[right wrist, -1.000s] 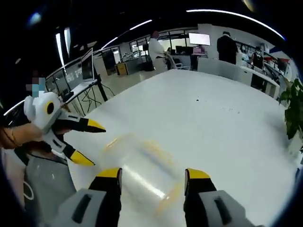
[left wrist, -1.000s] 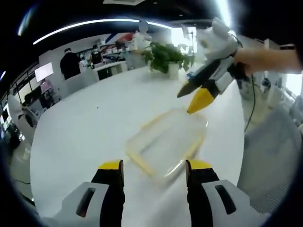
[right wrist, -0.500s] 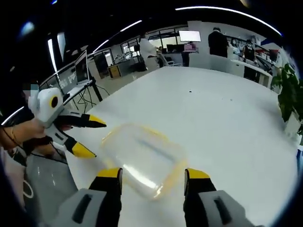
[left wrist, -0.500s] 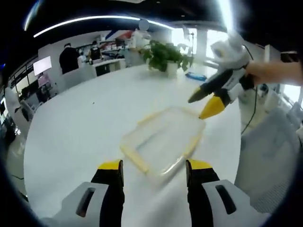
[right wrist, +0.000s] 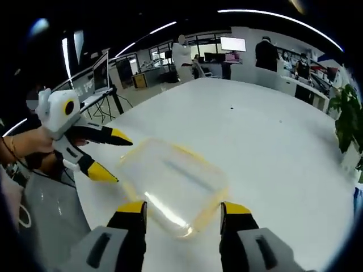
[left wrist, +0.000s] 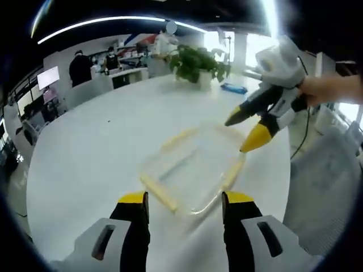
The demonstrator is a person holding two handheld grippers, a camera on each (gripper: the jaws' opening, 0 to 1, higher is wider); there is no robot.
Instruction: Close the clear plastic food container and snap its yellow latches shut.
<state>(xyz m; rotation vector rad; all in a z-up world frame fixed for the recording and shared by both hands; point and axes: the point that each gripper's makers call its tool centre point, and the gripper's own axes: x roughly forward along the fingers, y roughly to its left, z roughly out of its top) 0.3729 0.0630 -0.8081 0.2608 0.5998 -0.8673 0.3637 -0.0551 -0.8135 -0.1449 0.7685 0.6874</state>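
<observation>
A clear plastic food container [left wrist: 190,173] with yellow latches along its edges lies flat on the white table, its lid on. In the left gripper view it sits just beyond my left gripper [left wrist: 184,199], which is open with nothing between its jaws. The right gripper [left wrist: 247,133] comes in from the right, open, hovering over the container's far right corner. In the right gripper view the container [right wrist: 170,184] lies just ahead of my right gripper [right wrist: 182,209], open and empty. The left gripper [right wrist: 113,156] enters from the left, open, beside the container's left edge.
The round white table [right wrist: 255,141] stretches far beyond the container. A potted plant [left wrist: 195,65] and a small blue object [left wrist: 232,88] stand at its far side. People and desks fill the office behind. The table's near edge [right wrist: 85,195] drops to grey floor.
Both views have shifted slightly as the hands moved. The container sits a little nearer the jaws in each view. Both grippers stay open.
</observation>
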